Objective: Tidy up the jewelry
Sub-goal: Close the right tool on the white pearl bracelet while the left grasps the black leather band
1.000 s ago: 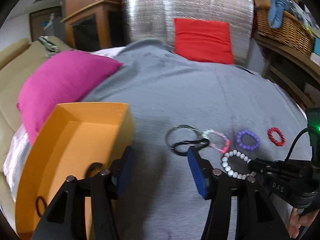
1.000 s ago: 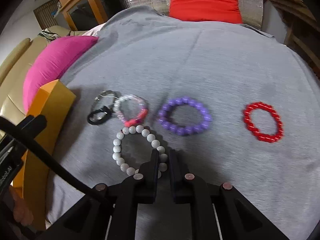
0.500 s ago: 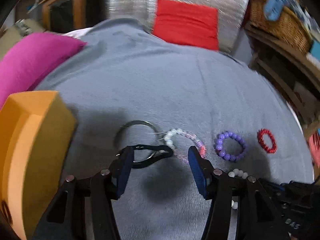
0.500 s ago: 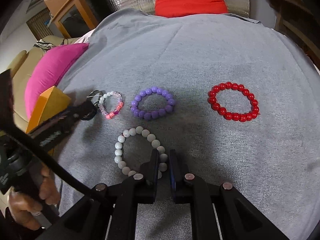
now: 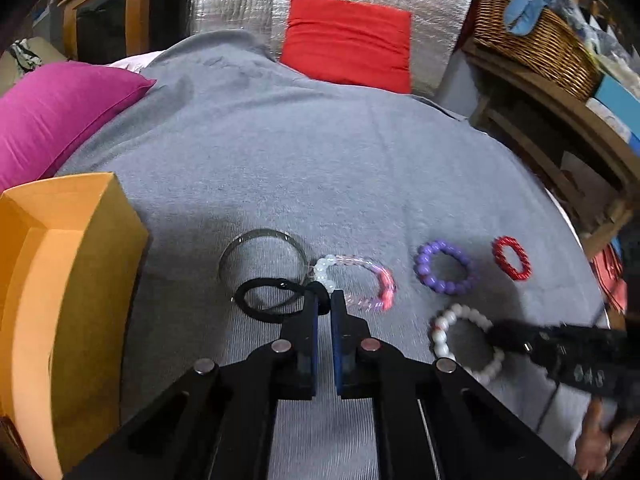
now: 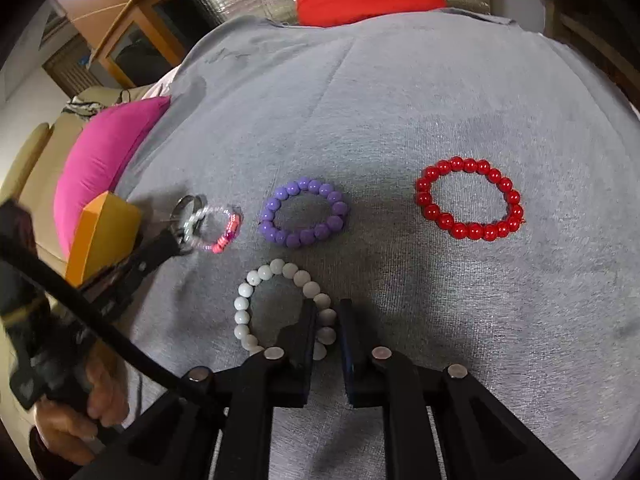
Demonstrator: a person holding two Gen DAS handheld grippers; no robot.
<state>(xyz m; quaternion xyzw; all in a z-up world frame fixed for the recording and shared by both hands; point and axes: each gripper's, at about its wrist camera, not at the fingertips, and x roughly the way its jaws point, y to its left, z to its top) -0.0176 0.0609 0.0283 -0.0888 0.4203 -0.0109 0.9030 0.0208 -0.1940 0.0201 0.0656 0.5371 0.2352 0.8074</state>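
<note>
Several bracelets lie on a grey cloth [image 5: 320, 168]. My left gripper [image 5: 324, 298] is shut on the right end of a black elastic band [image 5: 264, 298], where it meets a clear-and-pink bead bracelet [image 5: 360, 280] and a thin silver bangle [image 5: 260, 256]. My right gripper [image 6: 328, 312] is shut on the white bead bracelet [image 6: 280, 304], which still lies on the cloth. A purple bead bracelet [image 6: 304, 212] and a red bead bracelet [image 6: 468, 200] lie further out. An orange box [image 5: 60, 300] stands at the left.
A pink cushion [image 5: 52, 116] lies beyond the box. A red cushion [image 5: 348, 40] leans on a silver panel at the far end. A wicker basket [image 5: 532, 40] sits on wooden shelves at the right.
My left gripper moved right from over the orange box to the black band and closed on it. My right gripper stayed shut on the white bracelet.
</note>
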